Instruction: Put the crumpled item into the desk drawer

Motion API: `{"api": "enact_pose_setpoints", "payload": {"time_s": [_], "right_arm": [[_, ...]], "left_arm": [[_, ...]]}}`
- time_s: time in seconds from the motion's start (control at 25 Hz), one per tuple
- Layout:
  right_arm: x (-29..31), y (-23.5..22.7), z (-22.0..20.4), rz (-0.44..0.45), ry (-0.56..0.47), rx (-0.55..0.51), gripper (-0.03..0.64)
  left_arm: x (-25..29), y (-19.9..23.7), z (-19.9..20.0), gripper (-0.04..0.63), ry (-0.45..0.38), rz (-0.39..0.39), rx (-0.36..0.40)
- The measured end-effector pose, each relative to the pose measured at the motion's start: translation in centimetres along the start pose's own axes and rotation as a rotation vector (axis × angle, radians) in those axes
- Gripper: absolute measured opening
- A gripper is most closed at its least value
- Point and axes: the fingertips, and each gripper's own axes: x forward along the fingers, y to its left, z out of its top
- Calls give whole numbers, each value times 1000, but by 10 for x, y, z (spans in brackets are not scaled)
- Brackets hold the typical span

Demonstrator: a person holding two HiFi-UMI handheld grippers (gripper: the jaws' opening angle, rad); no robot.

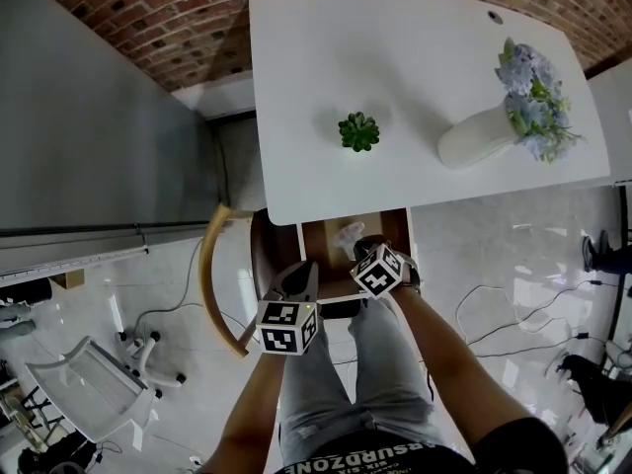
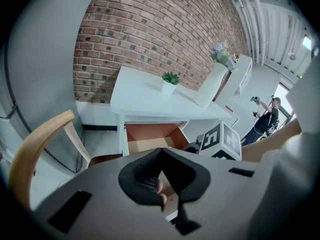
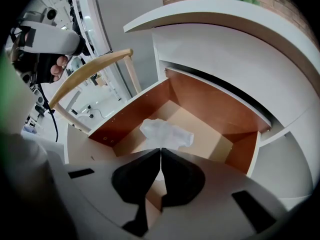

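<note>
Nearest, the left gripper (image 2: 161,151) has its jaws pressed together on nothing. The right gripper (image 3: 160,151) is likewise closed and empty. At its 12 o'clock, the crumpled white paper (image 3: 166,132) lies inside the open desk drawer (image 3: 200,104). Placing looks done; closing the drawer likely remains.

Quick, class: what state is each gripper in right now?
Left gripper: closed, holding nothing.
Right gripper: closed, empty; the crumpled item lies loose in the drawer.
</note>
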Motion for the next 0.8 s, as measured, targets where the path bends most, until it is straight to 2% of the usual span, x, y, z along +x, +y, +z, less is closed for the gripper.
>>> {"api": "enact_pose_setpoints", "payload": {"time_s": [0.8], "right_arm": [[32, 0, -1, 42, 61, -88, 2]], "left_arm": [[16, 8, -8, -3, 15, 13, -3]]}}
